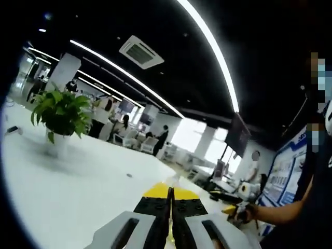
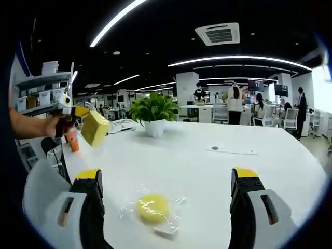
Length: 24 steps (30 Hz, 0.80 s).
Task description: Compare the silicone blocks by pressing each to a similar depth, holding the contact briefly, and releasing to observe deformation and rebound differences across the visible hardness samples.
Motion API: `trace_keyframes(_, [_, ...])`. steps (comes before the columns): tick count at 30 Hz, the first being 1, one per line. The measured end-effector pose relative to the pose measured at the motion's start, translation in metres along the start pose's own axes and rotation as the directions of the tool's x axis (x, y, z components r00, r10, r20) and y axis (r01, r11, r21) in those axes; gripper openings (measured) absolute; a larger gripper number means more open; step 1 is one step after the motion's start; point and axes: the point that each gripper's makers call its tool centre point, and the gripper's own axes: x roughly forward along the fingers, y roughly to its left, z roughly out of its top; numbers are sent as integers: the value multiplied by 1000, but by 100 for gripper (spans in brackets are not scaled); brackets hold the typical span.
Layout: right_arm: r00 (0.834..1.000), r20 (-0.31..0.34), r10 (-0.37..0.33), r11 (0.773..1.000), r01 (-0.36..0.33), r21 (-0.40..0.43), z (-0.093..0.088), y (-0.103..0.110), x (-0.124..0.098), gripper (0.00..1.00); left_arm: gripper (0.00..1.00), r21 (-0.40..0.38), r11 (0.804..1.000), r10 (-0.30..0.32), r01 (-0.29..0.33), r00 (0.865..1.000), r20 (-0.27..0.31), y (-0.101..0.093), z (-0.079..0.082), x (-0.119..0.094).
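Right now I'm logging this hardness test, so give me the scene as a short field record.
left gripper: shut on the yellow block, raised off the table
right gripper: open, jaws wide apart
yellow round sample: in clear wrap on the white table, between the right jaws, untouched
potted plant: upright on the table, farther back

A broad white table [image 2: 218,171] carried everything. On it, near the right gripper view's lower middle, lay 1 round yellow silicone block [image 2: 153,207] inside a clear crinkled plastic wrapper [image 2: 168,231]. Farther back stood 1 leafy green plant [image 2: 153,108] in a white pot [image 2: 154,128]. A small round inset [image 2: 215,148] sat in the tabletop beside a thin flat strip [image 2: 236,151].
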Motion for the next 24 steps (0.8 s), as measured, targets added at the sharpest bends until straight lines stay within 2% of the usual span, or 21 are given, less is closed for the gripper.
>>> trace_keyframes(5, [999,-44,-19,1000,18,-16,-12,-6,-5,96,0,-48,999,-4,4,1000,-8,3,-13,2])
trace_keyframes(10, [998,-50,-31,1000,31,3,-20,-11,-8,96,0,-124,992,-25,21,999,-33,6,-32,6])
trace_keyframes(22, [996,-79,-32,999,35,26,-37,-7,-10,96,0,-179,984,-31,18,997,-73,10,-57,9])
trace_keyframes(24, [993,-110,-37,999,41,32,-43,-7,-11,96,0,-194,981,-30,12,995,-91,13,-65,9])
